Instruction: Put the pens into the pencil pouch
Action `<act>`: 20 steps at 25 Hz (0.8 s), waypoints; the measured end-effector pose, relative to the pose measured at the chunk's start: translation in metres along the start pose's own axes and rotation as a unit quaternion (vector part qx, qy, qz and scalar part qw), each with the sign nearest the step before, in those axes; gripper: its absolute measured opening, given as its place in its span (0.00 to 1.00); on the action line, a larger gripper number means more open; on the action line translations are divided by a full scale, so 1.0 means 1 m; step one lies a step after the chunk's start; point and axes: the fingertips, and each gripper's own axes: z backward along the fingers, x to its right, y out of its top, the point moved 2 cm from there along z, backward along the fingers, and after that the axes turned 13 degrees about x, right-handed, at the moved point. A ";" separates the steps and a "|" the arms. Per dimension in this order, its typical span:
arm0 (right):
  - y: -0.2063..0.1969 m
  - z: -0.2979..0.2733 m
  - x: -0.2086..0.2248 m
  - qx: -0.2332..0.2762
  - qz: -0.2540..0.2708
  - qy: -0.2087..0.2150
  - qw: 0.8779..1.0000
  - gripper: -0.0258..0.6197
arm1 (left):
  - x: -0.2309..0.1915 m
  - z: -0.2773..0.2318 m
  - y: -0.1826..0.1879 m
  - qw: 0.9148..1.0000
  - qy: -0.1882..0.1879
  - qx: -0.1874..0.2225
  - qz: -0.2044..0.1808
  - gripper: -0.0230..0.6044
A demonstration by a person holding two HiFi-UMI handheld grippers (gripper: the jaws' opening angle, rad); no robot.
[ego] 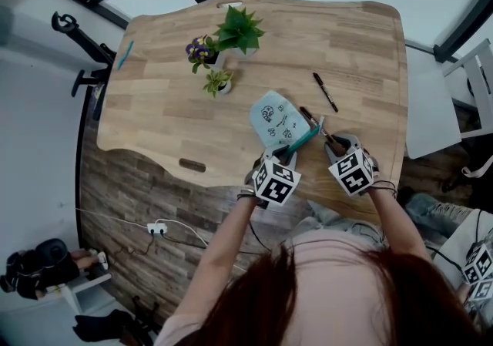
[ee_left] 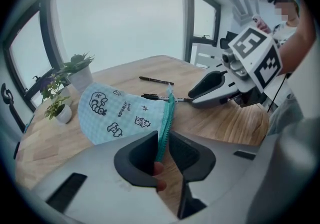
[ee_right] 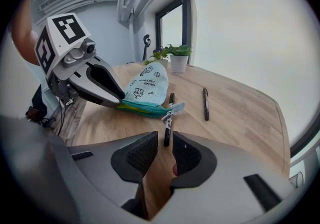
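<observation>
A light blue pencil pouch (ego: 277, 117) printed with cartoons lies flat on the wooden table (ego: 169, 113). Its teal zipper edge (ee_left: 166, 118) runs straight into my left gripper (ee_left: 164, 137), whose pads sit close against it at the pouch's near corner. One black pen (ee_right: 169, 118) lies beside the zipper, with the pouch's pale pull tab (ee_right: 176, 109) across it. The pen's near end sits between the tips of my right gripper (ee_right: 166, 139), whose jaws stand slightly apart and do not touch it. A second black pen (ego: 325, 92) lies farther out on the table.
Three potted plants (ego: 239, 28) (ego: 202, 50) (ego: 219, 82) stand at the table's far left. A teal pen-like thing (ego: 125, 54) lies at the left edge. The near table edge runs just under both grippers. A white chair (ego: 470, 82) stands to the right.
</observation>
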 end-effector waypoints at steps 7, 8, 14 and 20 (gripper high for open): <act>0.001 -0.010 0.004 -0.031 -0.008 0.007 0.999 0.14 | -0.002 -0.001 0.002 1.000 0.006 0.002 0.008 0.08; 0.001 -0.010 0.003 -0.035 -0.012 0.012 0.999 0.12 | -0.002 -0.001 0.003 1.000 0.007 0.007 0.014 0.08; 0.002 -0.009 0.005 -0.034 -0.030 0.015 0.999 0.08 | -0.008 0.004 0.014 0.998 0.026 0.031 0.058 0.07; 0.005 0.004 0.011 -0.013 -0.043 -0.007 0.999 0.08 | -0.015 0.017 0.025 0.987 0.050 0.068 0.136 0.06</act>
